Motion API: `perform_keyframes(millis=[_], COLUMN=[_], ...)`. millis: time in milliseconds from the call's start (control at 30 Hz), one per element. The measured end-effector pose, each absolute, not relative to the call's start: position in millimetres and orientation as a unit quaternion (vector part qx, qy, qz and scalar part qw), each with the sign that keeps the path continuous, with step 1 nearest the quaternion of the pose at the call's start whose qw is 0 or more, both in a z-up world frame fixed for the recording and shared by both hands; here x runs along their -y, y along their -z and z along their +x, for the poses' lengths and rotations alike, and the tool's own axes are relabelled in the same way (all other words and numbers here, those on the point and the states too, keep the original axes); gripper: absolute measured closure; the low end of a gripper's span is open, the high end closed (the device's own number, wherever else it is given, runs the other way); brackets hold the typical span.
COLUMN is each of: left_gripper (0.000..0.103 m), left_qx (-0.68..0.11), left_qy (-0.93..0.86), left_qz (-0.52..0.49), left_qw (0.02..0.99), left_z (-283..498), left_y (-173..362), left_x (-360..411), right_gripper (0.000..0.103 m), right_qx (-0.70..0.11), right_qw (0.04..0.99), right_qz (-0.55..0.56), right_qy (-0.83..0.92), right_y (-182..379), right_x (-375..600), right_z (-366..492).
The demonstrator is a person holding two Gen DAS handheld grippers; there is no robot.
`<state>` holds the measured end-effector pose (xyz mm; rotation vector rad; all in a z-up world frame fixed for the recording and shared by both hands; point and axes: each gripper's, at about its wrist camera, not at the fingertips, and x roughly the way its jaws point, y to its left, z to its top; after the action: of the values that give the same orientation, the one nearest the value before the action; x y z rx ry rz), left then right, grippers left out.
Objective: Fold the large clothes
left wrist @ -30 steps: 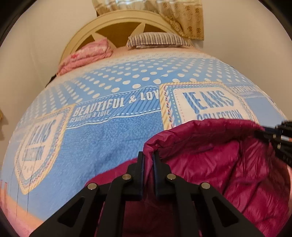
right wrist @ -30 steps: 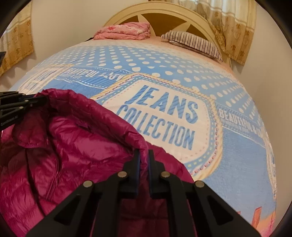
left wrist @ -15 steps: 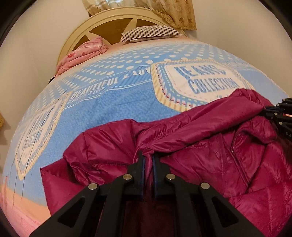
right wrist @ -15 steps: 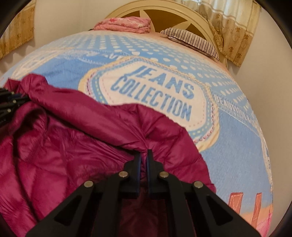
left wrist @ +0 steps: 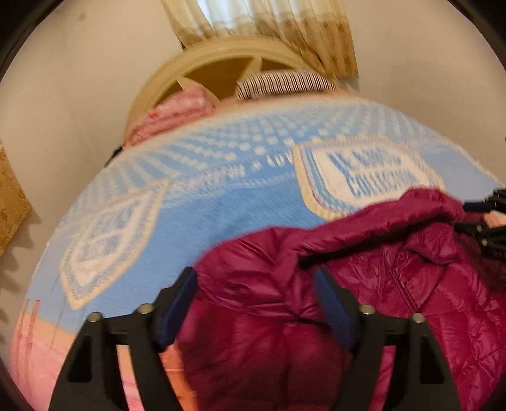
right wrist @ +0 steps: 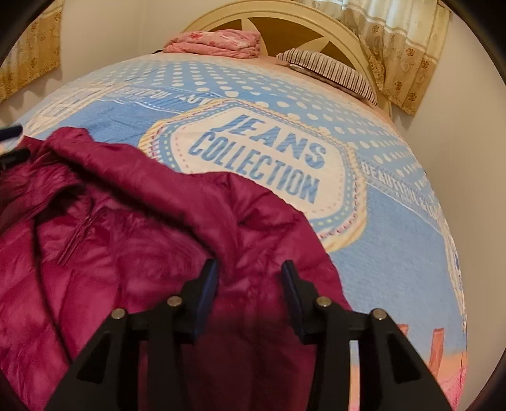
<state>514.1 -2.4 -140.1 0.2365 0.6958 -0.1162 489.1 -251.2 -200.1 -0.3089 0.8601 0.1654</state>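
A dark red quilted puffer jacket (left wrist: 363, 278) (right wrist: 126, 253) lies crumpled on the near part of a bed with a blue printed cover (left wrist: 221, 215) (right wrist: 395, 253). My left gripper (left wrist: 256, 287) hangs over the jacket's left end, its jaws opening wide, the pads clear of the fabric below. My right gripper (right wrist: 249, 278) is over the jacket's right end, its jaws opening too, with the fabric beneath and not pinched. Each gripper shows at the edge of the other's view.
A cream headboard (right wrist: 284, 19) closes the far end of the bed, with a folded pink blanket (right wrist: 218, 42) and a striped pillow (right wrist: 332, 72) before it. Curtains (right wrist: 404, 47) hang at the back right. Walls flank the bed on both sides.
Both grippers were shut on the jacket's edge and carried it down onto the bed. Now both have let go, and the jacket lies loose. The left view has swung and is blurred.
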Motion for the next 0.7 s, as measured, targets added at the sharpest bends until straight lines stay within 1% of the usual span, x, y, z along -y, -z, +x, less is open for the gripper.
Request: perform_keyframes(millis=[100,167,233,267,300,367,467,533,700], left_gripper=[0.022,0.022,0.022,0.022,0.022,0.022,0.022,0.022,0.022], left_qx=[-0.319,-0.31,-0.314,-0.322,-0.328,-0.343,-0.348,-0.368,-0.406], left_qy=[0.027,-0.009,-0.036,-0.049,-0.051,-0.058,-0.057,-0.041,-0.019], left_qz=[0.091,0.088,0.079,0.068,0.062,0.064,0.093,0.096,0.105], left_qw=[0.943,0.947,0.945,0.943,0.941,0.935,0.931,0.924,0.908], left_z=[523,539,560,571,578,596,604,605,593], left_y=[121,112,108,109,110,120,140,156,194], left_x=[-17,-19,-14,-9,-4,13,39,48,55], right_gripper=[0.054,0.053,0.045,0.038,0.037,0.037,0.038,0.038,0.038], right_qx=[-0.412,-0.409,-0.402,-0.397,-0.39,-0.388,-0.406,-0.422,-0.453], right_qw=[0.897,0.904,0.912,0.916,0.92,0.92,0.911,0.904,0.887], right_qz=[-0.143,-0.111,-0.061,-0.038,-0.009,0.012,0.017,0.011,-0.01], right_qy=[-0.074,-0.063,-0.052,-0.046,-0.041,-0.051,-0.066,-0.071,-0.085], right_y=[184,169,153,147,140,138,150,164,202], right_x=[267,276,281,281,277,265,231,213,199], right_z=[479,482,491,497,506,519,543,551,544])
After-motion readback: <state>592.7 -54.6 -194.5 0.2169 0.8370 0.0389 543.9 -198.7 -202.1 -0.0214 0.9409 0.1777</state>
